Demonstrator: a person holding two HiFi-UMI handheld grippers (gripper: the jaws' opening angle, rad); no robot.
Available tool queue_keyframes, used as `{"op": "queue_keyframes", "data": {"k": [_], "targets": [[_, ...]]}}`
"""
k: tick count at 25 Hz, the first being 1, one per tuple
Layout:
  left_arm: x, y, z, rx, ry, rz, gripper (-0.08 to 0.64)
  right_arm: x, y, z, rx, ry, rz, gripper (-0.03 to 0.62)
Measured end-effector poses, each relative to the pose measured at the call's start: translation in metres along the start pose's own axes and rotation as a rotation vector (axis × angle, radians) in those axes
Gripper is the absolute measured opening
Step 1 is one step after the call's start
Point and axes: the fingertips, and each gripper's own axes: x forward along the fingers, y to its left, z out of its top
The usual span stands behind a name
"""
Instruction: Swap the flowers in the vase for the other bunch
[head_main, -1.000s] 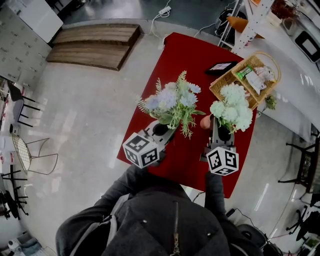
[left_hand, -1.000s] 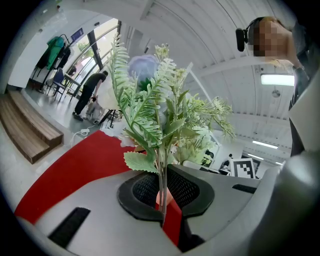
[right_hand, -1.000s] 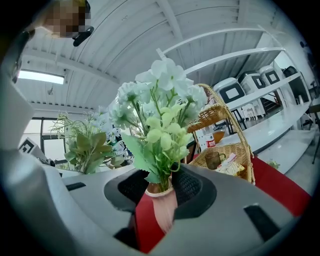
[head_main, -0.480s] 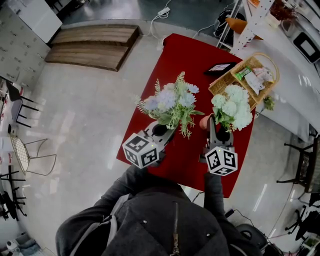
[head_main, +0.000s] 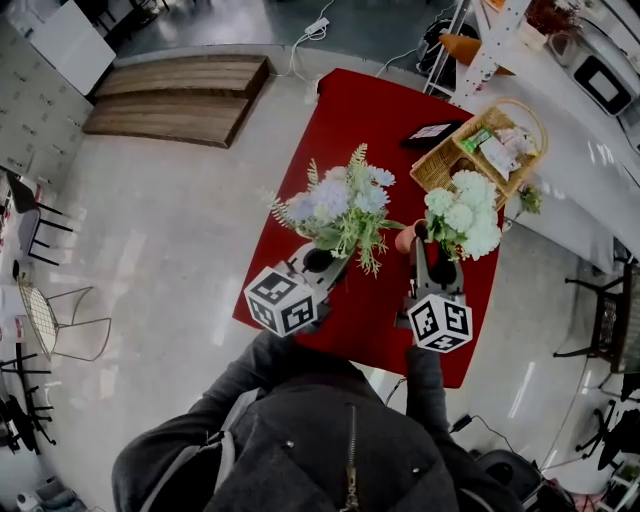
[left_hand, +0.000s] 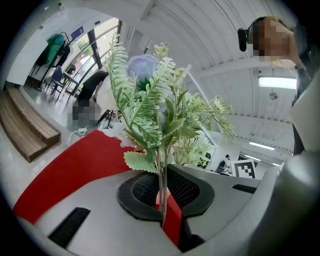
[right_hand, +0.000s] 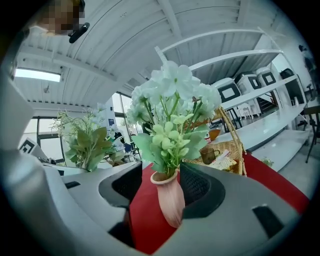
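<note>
Pinching the blue bunch (head_main: 340, 205) by its thin stems, my left gripper (head_main: 322, 258) sits just left of the head view's centre, over the near edge of the red desk (head_main: 370, 110). In the left gripper view the fingers (left_hand: 192, 187) are drawn in tight on those stems. The fern leaves and a pale blue bloom rise straight up the middle of the frame, and a sliver of red shows just right of the stems.

My right gripper (head_main: 432, 255) is right of centre in the head view, with the white bunch (head_main: 462, 215) spreading above it toward the basket (head_main: 450, 165) at the upper right. The pink vase (head_main: 405, 240) shows at the bunch's lower left.

In the right gripper view the fingers (right_hand: 197, 187) stand wide. The vase (right_hand: 170, 200) is between them, holding the white bunch (right_hand: 170, 110). It looks tilted and lies against the pad on the frame's right, with red desk showing in the gap on its left. The blue bunch's leaves fill the frame's left, and the basket stands behind at the right.
</note>
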Motion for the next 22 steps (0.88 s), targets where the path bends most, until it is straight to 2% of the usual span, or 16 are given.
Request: {"op": "queue_keyframes", "data": {"k": [16, 22], "targets": [[-0.031, -0.026, -0.002, 0.02, 0.002, -0.074, 0.038, -0.057, 0.02, 0.0, 0.057, -0.056, -0.083, 0.197], [-0.039, -0.036, -0.004, 0.034, 0.014, -0.106, 0.038, -0.079, 0.033, 0.006, 0.089, -0.096, -0.08, 0.196]]}}
